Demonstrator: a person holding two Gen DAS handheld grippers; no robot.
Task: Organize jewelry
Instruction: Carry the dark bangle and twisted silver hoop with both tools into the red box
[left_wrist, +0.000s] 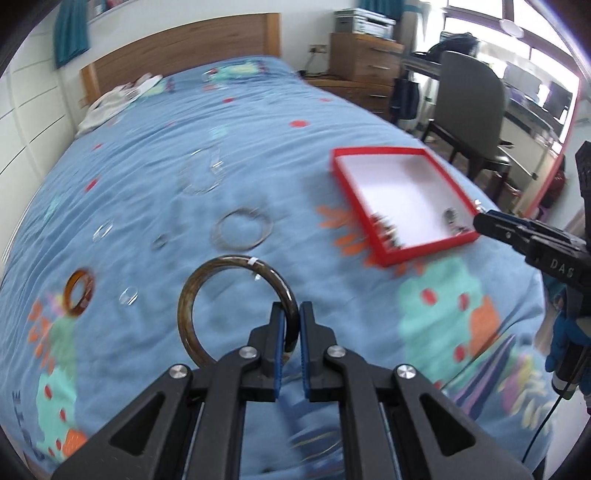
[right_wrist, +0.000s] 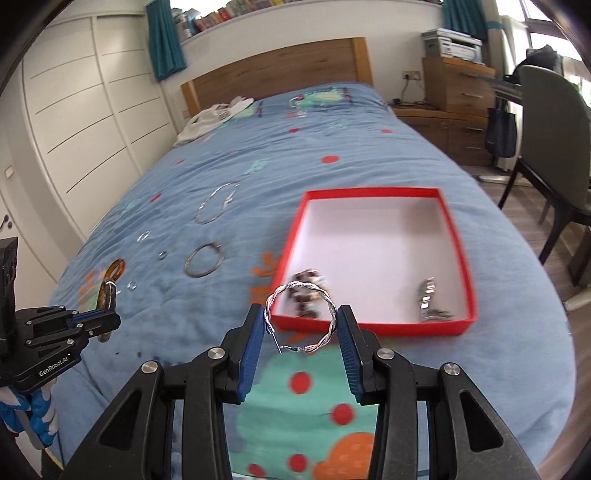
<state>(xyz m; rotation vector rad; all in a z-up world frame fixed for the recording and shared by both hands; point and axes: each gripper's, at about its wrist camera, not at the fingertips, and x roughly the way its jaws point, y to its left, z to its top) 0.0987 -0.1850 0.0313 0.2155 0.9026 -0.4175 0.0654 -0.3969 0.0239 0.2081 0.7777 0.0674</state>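
Where the left tongs (left_wrist: 291, 314) meet the brown bangle (left_wrist: 236, 306), the blue pads pinch its rim at about 4 o'clock on the ring; the bangle stands raised over the bed (left_wrist: 155, 177), its open face toward the camera and its free side leaning to 10 o'clock. From the right wrist view the same tongs (right_wrist: 110, 317) enter at 9 o'clock, level, with the bangle (right_wrist: 107, 299) seen edge-on and upright.

The right tongs (right_wrist: 301, 321) reach forward toward 12 o'clock, fingers held fairly wide and pressing on either side of a twisted silver hoop (right_wrist: 301, 319), which stands nearly upright facing the camera, its thin pin end at 7 o'clock.

A red box (right_wrist: 373, 192) with a white floor lies on the bed just beyond the hoop. It holds a dark beaded piece (right_wrist: 306, 291) in the near left corner and a silver metal piece (right_wrist: 428, 299) near the near right corner.

On the bedspread at 10 to 11 o'clock lie a flat silver bangle (right_wrist: 204, 259), a thin silver chain (right_wrist: 216, 203), an amber ring (right_wrist: 116, 269) and several small rings, blurred.
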